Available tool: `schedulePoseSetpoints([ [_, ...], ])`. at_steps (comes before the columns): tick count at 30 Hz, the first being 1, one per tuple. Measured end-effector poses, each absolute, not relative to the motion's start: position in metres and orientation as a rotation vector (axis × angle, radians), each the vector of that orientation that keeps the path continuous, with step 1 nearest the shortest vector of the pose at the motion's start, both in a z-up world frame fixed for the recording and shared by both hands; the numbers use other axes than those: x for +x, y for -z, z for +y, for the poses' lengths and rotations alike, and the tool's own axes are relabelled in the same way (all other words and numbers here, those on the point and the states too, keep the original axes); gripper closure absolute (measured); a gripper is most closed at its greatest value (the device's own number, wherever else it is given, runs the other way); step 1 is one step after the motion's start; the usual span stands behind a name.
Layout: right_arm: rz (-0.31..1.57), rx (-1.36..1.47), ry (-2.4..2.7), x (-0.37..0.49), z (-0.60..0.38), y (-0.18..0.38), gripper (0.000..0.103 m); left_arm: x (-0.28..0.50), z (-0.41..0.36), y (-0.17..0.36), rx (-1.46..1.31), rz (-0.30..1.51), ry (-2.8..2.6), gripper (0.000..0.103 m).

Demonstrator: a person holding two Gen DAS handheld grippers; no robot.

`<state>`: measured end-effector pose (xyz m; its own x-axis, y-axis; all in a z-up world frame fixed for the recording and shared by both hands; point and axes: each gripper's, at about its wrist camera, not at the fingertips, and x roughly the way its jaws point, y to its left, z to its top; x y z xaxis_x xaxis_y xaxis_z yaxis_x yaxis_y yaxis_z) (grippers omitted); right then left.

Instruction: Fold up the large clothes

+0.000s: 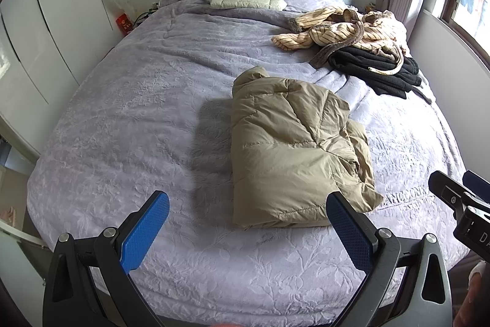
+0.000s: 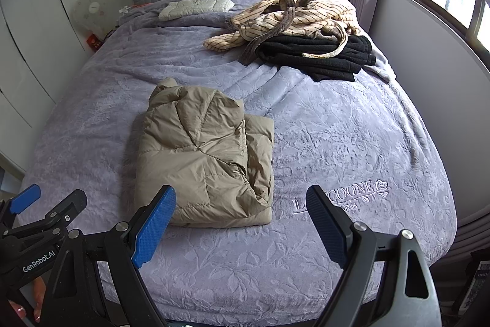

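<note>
Left wrist view: folded tan quilted puffer jacket [image 1: 294, 149] lies on the lavender embossed bedspread [image 1: 122, 127], just ahead of the released left gripper [image 1: 248, 222] and released right gripper [image 2: 242, 219], neither touching it.

We see bare bed [image 1: 122, 127] left of the folded puffer jacket [image 1: 294, 149], while piled clothes [image 1: 361, 45] block the far right corner.
</note>
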<state>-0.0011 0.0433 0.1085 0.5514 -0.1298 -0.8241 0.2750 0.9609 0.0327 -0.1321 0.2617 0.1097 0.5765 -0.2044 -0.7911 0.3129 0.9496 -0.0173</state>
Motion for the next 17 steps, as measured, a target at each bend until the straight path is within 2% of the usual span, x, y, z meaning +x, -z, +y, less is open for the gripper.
schedulePoseSetpoints([
  [17, 0.96, 0.168, 0.244, -0.0025, 0.0435, -0.1081, 0.014, -0.1342, 0.2724, -0.1131, 0.126, 0.879, 0.327, 0.0],
])
